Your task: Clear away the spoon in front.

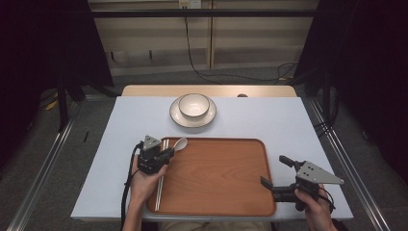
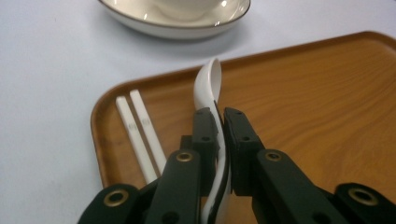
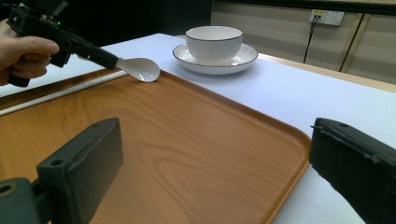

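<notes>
The left hand-held gripper (image 1: 169, 153) was clenched on the handle of a white spoon (image 2: 208, 86), whose bowl sat at the far left corner of the wooden tray (image 1: 221, 183), just right of a pair of white chopsticks (image 2: 140, 130) lying along the tray's left edge. The right hand-held gripper (image 1: 275, 172) hovered released over the tray's near right corner. Beyond the tray, a bowl (image 1: 194, 104) stood on a saucer (image 1: 180, 120) on the table (image 1: 288, 120).
</notes>
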`<move>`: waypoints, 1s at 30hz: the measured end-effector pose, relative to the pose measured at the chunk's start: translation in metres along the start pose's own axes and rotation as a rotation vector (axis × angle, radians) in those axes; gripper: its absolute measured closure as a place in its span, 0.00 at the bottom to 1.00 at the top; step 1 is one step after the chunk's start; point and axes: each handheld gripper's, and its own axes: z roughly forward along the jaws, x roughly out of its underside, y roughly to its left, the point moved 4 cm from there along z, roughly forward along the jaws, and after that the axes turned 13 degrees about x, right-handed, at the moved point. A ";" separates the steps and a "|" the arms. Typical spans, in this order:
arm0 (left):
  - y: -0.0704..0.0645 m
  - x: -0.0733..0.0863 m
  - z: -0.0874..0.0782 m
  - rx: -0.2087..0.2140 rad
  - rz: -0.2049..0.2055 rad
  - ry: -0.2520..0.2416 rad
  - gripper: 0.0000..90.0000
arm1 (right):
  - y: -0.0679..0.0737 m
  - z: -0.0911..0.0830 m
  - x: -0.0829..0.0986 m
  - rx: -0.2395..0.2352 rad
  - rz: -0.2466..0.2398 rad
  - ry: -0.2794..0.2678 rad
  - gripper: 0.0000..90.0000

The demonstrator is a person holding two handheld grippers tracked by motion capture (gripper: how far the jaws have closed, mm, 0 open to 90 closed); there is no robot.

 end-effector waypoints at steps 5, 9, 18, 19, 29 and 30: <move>-0.001 0.006 0.001 -0.001 -0.008 0.010 0.93 | -0.001 -0.001 -0.001 0.011 0.015 -0.006 0.03; -0.001 0.007 0.001 -0.009 0.001 0.031 0.89 | -0.001 -0.001 -0.001 0.006 0.003 -0.006 0.03; -0.002 0.008 0.003 -0.022 0.009 0.067 0.88 | -0.001 -0.001 -0.001 0.012 0.003 -0.007 0.03; -0.003 0.009 0.003 -0.021 0.013 0.079 0.88 | -0.001 -0.001 -0.001 0.012 0.002 -0.006 0.03; -0.003 0.010 0.006 -0.033 -0.011 0.118 0.88 | -0.001 -0.001 -0.001 0.005 0.004 -0.006 0.03; -0.003 0.009 0.008 -0.036 -0.026 0.109 0.88 | -0.001 -0.001 -0.001 0.006 0.004 -0.004 0.03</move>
